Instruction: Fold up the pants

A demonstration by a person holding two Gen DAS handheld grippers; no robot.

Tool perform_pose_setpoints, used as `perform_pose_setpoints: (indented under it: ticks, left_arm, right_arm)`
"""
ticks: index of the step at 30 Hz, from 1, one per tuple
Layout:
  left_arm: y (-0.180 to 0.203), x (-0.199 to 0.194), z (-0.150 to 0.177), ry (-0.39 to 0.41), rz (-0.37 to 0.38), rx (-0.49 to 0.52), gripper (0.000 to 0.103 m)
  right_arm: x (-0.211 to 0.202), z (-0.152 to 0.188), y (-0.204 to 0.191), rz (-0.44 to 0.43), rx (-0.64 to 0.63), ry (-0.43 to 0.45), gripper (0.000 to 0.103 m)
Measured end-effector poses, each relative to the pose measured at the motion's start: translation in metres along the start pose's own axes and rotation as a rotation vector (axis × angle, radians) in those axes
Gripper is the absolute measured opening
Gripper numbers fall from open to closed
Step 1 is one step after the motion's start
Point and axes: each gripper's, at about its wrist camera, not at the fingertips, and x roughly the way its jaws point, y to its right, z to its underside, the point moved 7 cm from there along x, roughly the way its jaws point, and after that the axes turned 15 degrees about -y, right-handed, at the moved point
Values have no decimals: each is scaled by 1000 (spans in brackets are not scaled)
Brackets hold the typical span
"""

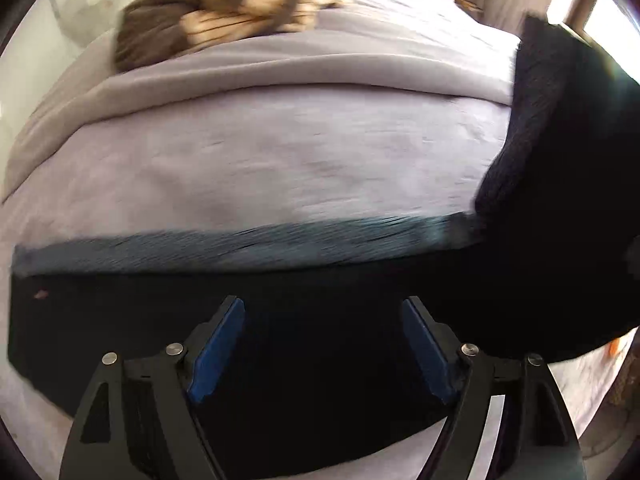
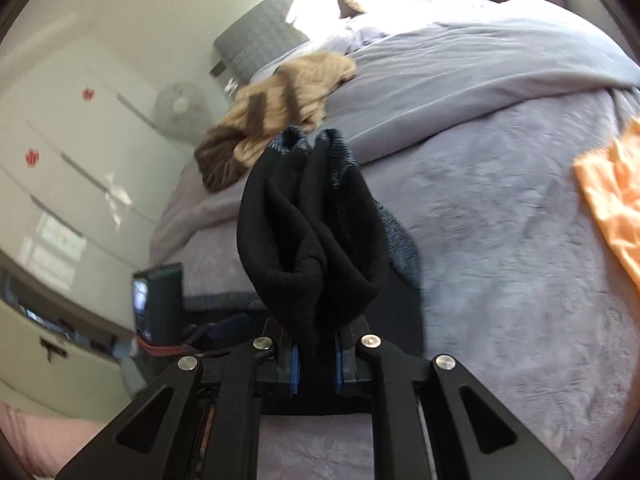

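Note:
Black pants (image 1: 304, 320) lie across the lavender bed cover (image 1: 260, 160), their edge showing a blue-grey inner side. One end rises up at the right (image 1: 568, 152). My left gripper (image 1: 323, 344) is open just above the flat part of the pants, holding nothing. My right gripper (image 2: 316, 356) is shut on a bunched end of the black pants (image 2: 312, 232), lifted above the bed, with the blue-grey lining showing at the top.
A brown and tan striped garment (image 1: 216, 16) lies crumpled at the far side of the bed, also in the right wrist view (image 2: 276, 108). An orange cloth (image 2: 612, 196) lies at the right. A fan (image 2: 180, 110) and white wardrobe doors (image 2: 72, 128) stand at the left.

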Motion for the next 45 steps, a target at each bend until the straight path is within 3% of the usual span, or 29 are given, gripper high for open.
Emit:
perform_pose_setpoints:
  ticks: [7,10,12,15,17,22,23,24,30,33,36,38,42,45]
  left_arm:
    - [-133,3,37,-59,-55,-177,82]
    - [-161,2,48,-68,-70,-184,82]
    - [-173,0,45,-61,-52,-188,82]
    - [-181,-5,42,-56,-9,-209,82]
    - [-178,-15,46,-47,19,-214,82]
    - [-133,-41,32,3,64,-106,82]
    - [-118,-43,26,10,77,-77,82]
    - [-101,-43,18,16,82,-41,82]
    - [-28,-14,-13,7,26,100,82]
    - [-30,10,-8,-35,-27,87,82]
    - [-49,38,13,-117,-37,34,82]
    - [-58,41,24,-105,-3,8,82]
    - [-61,36,32,-99,-3,20,82]
    - [-70,27,38,-97,4,-12,82]
  right_arm:
    - [141,48,-104,203,-256,-247,17]
    - [176,78,-125,429,-394,-296,31]
    - [174,89,-140,514,-479,-292,48]
    - [151,101,-164,449,-533,-287,55]
    - [125,104,-163,346,-480,-285,55]
    - [66,69,-73,82,-4,-219,54]
    - [58,59,-46,29,111,-208,40]
    - [53,51,-25,1,177,-188,19]
    - [60,1,48,59,247,-159,16]
    - [73,-16,53,38,187,-184,16]
    - [111,-6,54,51,130,-293,15]
    - [123,3,46,80,87,-303,16]
    - [120,10,36,87,93,-285,15]
    - [117,11,14,118,14,-308,16]
